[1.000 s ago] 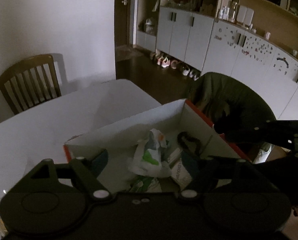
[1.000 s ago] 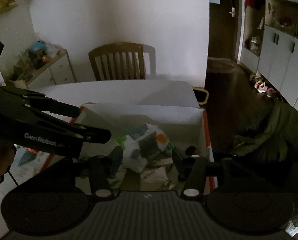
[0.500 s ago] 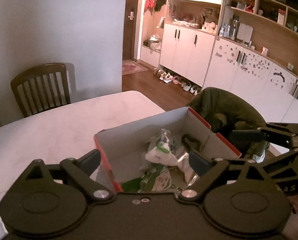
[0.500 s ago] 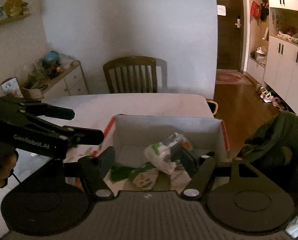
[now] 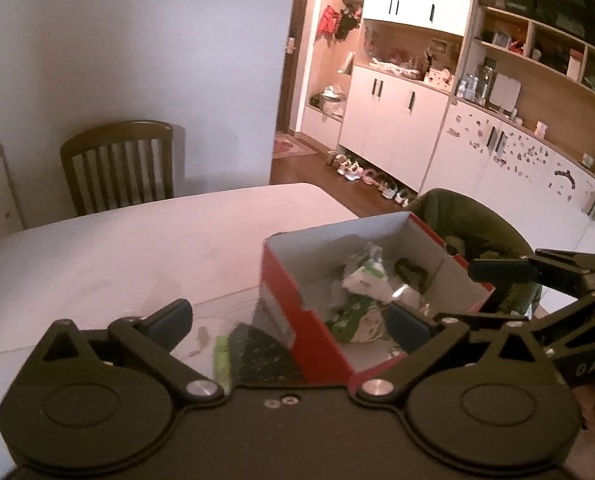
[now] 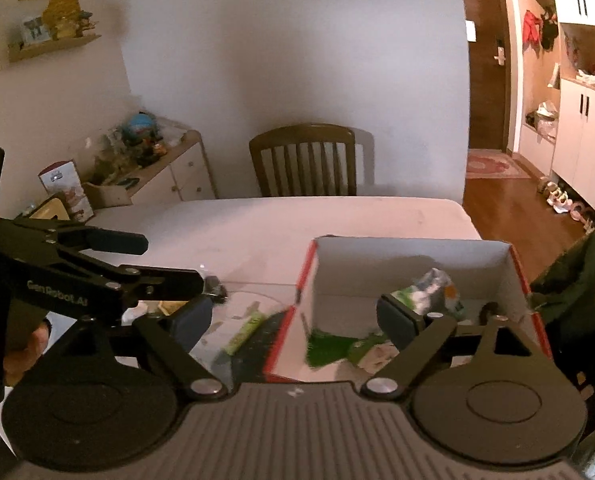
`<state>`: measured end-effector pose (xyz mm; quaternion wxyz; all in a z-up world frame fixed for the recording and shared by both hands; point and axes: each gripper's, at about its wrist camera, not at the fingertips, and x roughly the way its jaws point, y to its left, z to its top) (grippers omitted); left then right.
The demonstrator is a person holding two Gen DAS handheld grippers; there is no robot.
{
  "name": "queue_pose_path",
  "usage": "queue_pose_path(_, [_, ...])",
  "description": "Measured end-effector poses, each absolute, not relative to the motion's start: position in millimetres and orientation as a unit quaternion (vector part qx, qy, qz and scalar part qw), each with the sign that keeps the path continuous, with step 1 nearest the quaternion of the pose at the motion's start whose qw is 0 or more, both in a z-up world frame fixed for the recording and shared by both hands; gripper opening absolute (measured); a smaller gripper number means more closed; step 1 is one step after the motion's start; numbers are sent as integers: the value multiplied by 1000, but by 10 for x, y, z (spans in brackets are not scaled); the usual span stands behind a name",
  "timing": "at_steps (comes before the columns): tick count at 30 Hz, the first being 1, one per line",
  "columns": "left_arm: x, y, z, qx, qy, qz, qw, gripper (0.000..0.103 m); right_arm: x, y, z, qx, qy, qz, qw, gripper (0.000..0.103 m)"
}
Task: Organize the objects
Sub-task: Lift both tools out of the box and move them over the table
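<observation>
Both grippers hovering at the red cardboard box [image 5: 297, 316].
Left gripper [image 5: 289, 322] and right gripper [image 6: 293, 322] jaws are just opening wide, gripping nothing; snack packets [image 6: 421, 292] are lying inside the box.

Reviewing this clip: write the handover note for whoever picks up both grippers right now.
Left hand-held gripper: open, holding nothing; its jaws have just been opening.
Right hand-held gripper: open, holding nothing; jaws also just opening.
Red box sits on the white table; crumpled white-and-green packets and a dark item already lie inside.
Left to do: a green-and-dark packet lies on the table beside the box's left wall, and small scraps sit further left. They probably go in next.
</observation>
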<state>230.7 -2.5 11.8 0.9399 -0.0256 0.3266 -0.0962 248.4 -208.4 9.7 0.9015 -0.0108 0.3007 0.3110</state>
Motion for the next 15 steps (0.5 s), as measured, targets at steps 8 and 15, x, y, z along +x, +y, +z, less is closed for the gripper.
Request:
queue_pose_path(8, [2077,501,73,-29,314,-59,947,103,2283,-1616,61,-17,295,317,901,92])
queue_pose_path(15, [1969,929,-25,-31,312,-34,949,103,2181,-1229,-53,-28,301,320,898,92])
